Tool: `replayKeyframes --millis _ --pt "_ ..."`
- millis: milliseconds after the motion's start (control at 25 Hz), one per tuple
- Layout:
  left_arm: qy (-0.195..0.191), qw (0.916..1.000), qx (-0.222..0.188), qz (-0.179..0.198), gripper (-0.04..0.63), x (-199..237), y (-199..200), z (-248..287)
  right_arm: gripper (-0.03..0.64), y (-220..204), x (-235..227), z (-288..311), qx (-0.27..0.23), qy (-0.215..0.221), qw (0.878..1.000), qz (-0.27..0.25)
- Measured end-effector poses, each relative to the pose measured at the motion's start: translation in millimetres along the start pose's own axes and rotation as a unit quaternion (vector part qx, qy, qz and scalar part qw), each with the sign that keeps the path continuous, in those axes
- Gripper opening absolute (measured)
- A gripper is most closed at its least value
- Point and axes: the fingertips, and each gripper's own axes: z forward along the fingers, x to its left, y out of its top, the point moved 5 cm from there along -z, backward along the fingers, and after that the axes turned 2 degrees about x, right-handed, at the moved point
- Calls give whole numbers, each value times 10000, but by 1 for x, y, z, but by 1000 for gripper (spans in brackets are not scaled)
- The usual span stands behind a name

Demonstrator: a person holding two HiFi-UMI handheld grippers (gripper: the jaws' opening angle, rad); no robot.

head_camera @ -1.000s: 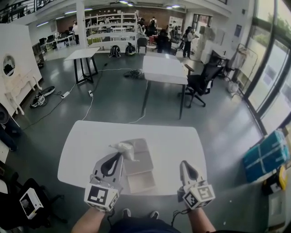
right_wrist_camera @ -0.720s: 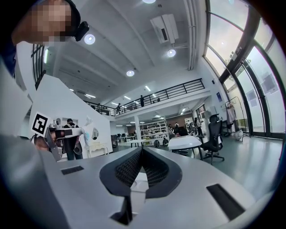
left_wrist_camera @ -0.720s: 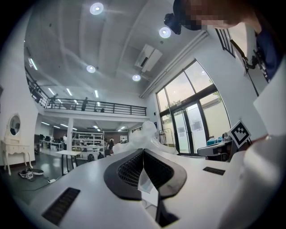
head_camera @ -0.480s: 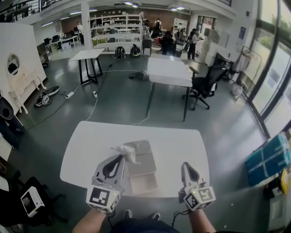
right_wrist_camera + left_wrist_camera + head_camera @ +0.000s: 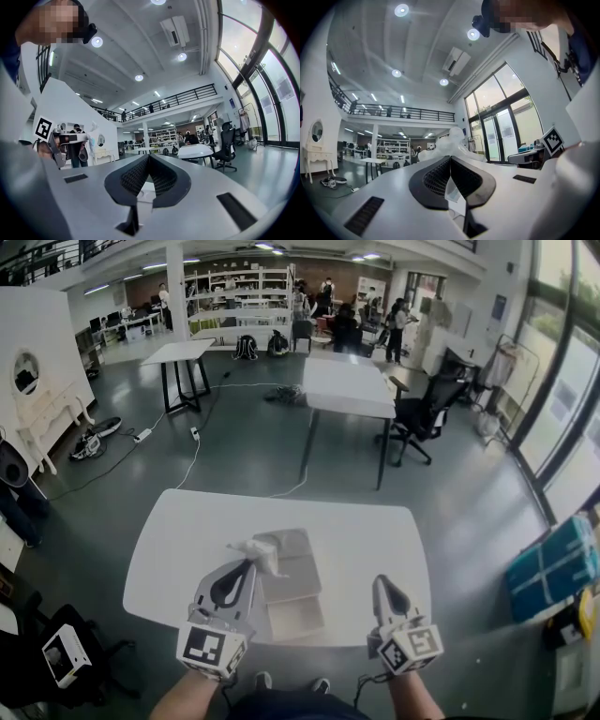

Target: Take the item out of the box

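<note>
Left gripper (image 5: 249,562): clenched, black ribbed pads pressed together on a thin fold of a white, crumpled, translucent plastic-wrapped item (image 5: 255,548). Bulk of it bunched just past the jaw tips, standing up above them in the left gripper view. In the head view, lying over the left edge of the flipped-open lid of a shallow beige cardboard box (image 5: 292,613), outside the open tray. Touching the lid or held clear of it: cannot tell.

Right gripper (image 5: 382,581): shut as well, pads tip to tip and empty, held level to the right of the box and apart from it.

At the rear of each gripper, a white cube with black-and-white square code markers (image 5: 208,645). Same kind of pattern visible on the opposite gripper's cube in both gripper views.

Underneath, a white round-cornered table (image 5: 366,531), with the box near its front edge, between the two grippers. Beyond, on the grey floor, a second white table with dark legs (image 5: 342,385) and a black office chair (image 5: 417,418) beside it.
</note>
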Motion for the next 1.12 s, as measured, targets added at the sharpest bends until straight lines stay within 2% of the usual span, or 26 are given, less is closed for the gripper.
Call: replayKeyframes --millis 1120 --pt "10 10000 -23 15 31 -1 0 -3 17 -1 2 -5 5 -17 10000 -56"
